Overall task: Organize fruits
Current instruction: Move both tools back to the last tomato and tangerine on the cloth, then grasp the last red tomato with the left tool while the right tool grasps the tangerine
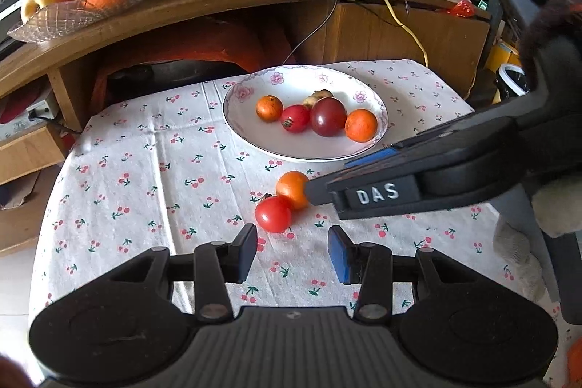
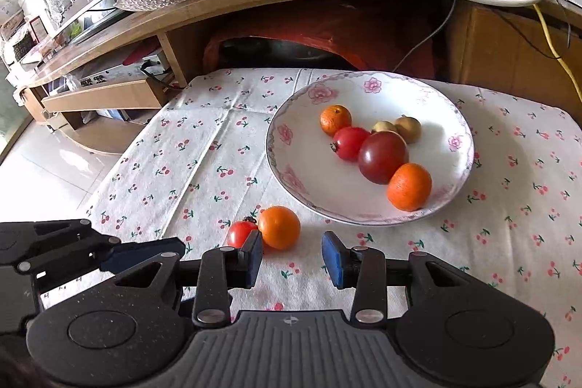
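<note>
The small orange (image 2: pixel 279 227) sits on the cherry-print cloth (image 2: pixel 174 170) touching a red tomato (image 2: pixel 240 234), just short of the floral plate (image 2: pixel 291 148), and the right gripper (image 2: pixel 292 260), jaws spread, needs to slide forward around it while the left gripper (image 1: pixel 292 251) waits empty and open.

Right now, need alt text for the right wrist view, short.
The open right gripper hovers low over a cherry-print tablecloth, just short of a small orange and a red tomato lying side by side. Beyond them, a floral plate holds more small fruits; the left gripper enters at lower left.
</note>
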Tool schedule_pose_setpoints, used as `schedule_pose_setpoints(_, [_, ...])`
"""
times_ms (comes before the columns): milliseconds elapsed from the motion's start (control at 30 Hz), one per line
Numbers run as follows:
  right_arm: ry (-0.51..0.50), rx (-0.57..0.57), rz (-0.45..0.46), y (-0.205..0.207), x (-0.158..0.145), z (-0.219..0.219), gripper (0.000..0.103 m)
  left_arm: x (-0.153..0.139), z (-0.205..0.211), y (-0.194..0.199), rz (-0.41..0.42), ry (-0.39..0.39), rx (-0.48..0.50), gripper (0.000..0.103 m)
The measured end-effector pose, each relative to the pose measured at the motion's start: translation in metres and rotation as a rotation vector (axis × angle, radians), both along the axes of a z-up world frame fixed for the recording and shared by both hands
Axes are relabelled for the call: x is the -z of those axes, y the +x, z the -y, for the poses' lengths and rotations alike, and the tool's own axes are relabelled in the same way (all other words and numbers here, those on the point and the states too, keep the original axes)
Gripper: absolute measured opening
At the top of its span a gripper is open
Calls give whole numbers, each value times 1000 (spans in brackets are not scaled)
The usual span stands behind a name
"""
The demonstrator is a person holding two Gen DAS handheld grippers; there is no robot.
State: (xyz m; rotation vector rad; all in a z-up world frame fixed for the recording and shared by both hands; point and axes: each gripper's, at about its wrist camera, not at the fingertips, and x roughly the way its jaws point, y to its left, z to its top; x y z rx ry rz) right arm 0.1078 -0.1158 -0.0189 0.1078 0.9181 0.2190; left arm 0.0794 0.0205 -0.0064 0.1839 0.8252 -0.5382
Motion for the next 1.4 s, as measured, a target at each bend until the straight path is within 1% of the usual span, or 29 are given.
schedule_pose_setpoints(200, [50, 25, -15, 9, 5, -1, 34, 0, -2, 0, -3, 1, 4, 50])
schedule_pose_setpoints(333, [92, 45, -41, 15, 13, -3, 34, 0, -1, 0, -1, 2, 6, 50])
schedule_pose_setpoints(467, [159, 94, -59, 24, 18, 1, 34, 2, 0, 0, -5, 8, 8, 50])
schedule_pose_setpoints(600, [196, 121, -90, 31, 20, 8, 29, 4, 1, 1, -12, 15, 10, 50])
schedule_pose_setpoints(767, [227, 125, -137, 24, 20, 23, 25, 5, 1, 3, -13, 13, 9, 50])
schedule_pose_setpoints(933, [194, 123, -144, 18, 14, 29, 24, 4, 1, 8, -11, 4, 0, 50])
schedule_pose_setpoints(1067, [124, 96, -160, 12, 11, 31, 24, 5, 3, 13, -3, 5, -2, 50])
schedule_pose_setpoints(1167, [91, 85, -171, 9, 10, 33, 25, 9, 4, 21, -7, 10, -12, 50])
schedule_pose_setpoints(1300, [34, 61, -184, 5, 8, 35, 26, 13, 6, 31, -26, -18, -28, 50])
schedule_pose_setpoints(1400, [33, 59, -194, 1, 11, 41, 27, 18, 11, 36, -32, -11, -30, 50])
